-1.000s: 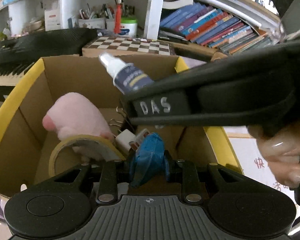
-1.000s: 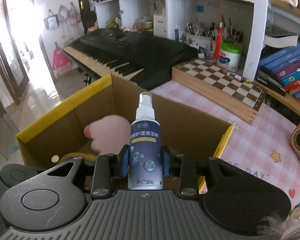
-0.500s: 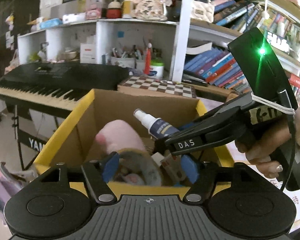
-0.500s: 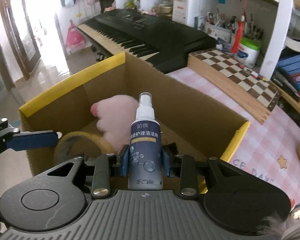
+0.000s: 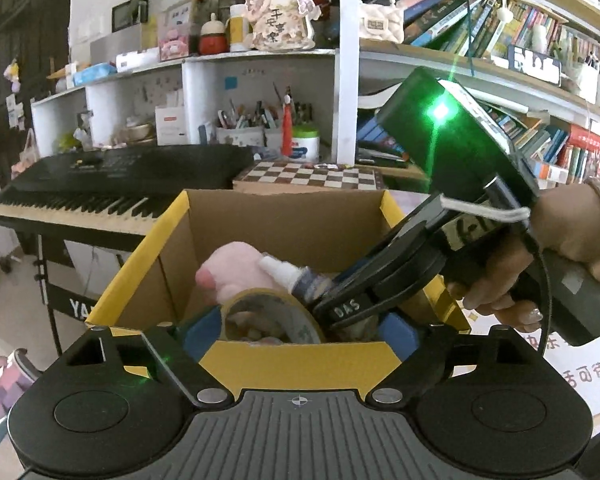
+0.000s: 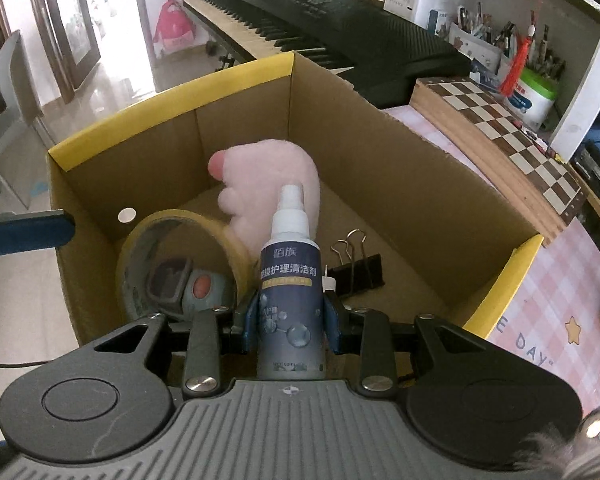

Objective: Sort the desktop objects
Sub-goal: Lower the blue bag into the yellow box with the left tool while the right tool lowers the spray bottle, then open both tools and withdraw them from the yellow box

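The right gripper (image 6: pixel 291 322) is clamped on a small spray bottle (image 6: pixel 291 292), its blue pads pressing the lower body from both sides. The bottle stands nearly upright in the right wrist view, with a dark navy label bearing white Chinese characters, a thin gold band beneath them, pale bubble shapes lower down, and a translucent white pump cap on top. It hangs over the open cardboard box (image 6: pixel 400 168), inside the line of the yellow-edged flaps, above the things already lying there.

From the left wrist view the same bottle (image 5: pixel 300 278) leans with its white cap toward the left, gripped by the black right gripper (image 5: pixel 342 308) marked "DAS", which a hand (image 5: pixel 512 276) holds by its handle.

The left gripper (image 5: pixel 300 334) is opening, its blue pads spread wide at the near yellow rim of the box (image 5: pixel 296 364); nothing lies between them that they press.

Inside the box lie a pink plush toy (image 6: pixel 268 184), a roll of yellowish tape (image 6: pixel 180 264) leaning against it, black binder clips (image 6: pixel 356 268) on the floor, and a grey object with a red spot seen through the roll, too blurred to name.

Beyond the box stand a chessboard (image 6: pixel 500 128) and a black keyboard (image 6: pixel 332 20).
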Motion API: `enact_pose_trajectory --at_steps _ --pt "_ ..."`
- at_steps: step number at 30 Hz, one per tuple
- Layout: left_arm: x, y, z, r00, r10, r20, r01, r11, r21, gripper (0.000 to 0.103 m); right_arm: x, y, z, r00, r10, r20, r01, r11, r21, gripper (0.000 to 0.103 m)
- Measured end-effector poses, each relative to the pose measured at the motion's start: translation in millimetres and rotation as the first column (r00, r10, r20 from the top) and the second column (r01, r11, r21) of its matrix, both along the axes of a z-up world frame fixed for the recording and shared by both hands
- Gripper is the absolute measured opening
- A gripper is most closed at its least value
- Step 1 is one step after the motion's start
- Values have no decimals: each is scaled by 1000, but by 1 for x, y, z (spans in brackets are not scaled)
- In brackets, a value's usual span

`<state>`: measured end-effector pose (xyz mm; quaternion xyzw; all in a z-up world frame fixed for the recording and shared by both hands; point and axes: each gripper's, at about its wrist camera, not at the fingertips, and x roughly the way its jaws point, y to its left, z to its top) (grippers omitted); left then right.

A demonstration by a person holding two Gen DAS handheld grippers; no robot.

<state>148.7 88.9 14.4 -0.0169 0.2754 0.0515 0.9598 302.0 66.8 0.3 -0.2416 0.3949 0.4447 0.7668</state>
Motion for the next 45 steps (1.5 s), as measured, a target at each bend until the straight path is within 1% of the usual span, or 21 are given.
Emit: enact_pose_trajectory --at_steps 2,6,12,17,21,22,25,28,32,37,41,43,45 --pt "-1 1 1 1000 1 5 -1 1000 -9 88 1 -4 3 1000 -15 -12 15 1000 25 32" --pt "-6 6 2 1000 16 13 -15 999 -43 89 -3 -15 16 998 -63 -11 64 994 87 36" --pt "-14 20 5 998 47 30 -43 991 -123 89 -13 -42 36 985 -175 -8 173 969 178 37" --pt "-22 23 13 996 58 62 -51 992 -113 89 -30 -68 49 963 -268 15 258 937 237 37" --pt "-31 24 20 993 67 92 -58 993 -100 90 -44 -92 54 931 -364 13 345 894 287 37" --pt "-34 23 21 993 71 99 -62 994 -93 93 -48 -98 55 919 -395 8 375 877 301 37" --pt "-44 21 23 990 72 123 -64 996 -64 95 -61 -114 55 884 -468 -1 443 835 327 37" --pt "-52 18 22 991 58 124 -54 998 -41 96 -79 -126 53 851 -524 15 489 804 338 37" --pt "-65 15 20 993 41 114 -37 999 -39 99 -105 -139 49 811 -584 32 541 769 342 37" --pt "-85 13 15 994 24 110 -17 998 -58 100 -140 -151 43 772 -634 44 585 736 340 37" --pt "-100 12 12 992 27 120 -19 997 -69 100 -171 -157 38 749 -658 75 604 725 331 37" --pt "-110 9 11 989 49 137 -41 998 -57 100 -186 -159 36 740 -666 90 609 722 328 38" --pt "-115 8 9 989 54 134 -47 998 -52 100 -200 -162 33 731 -675 100 616 716 328 38"
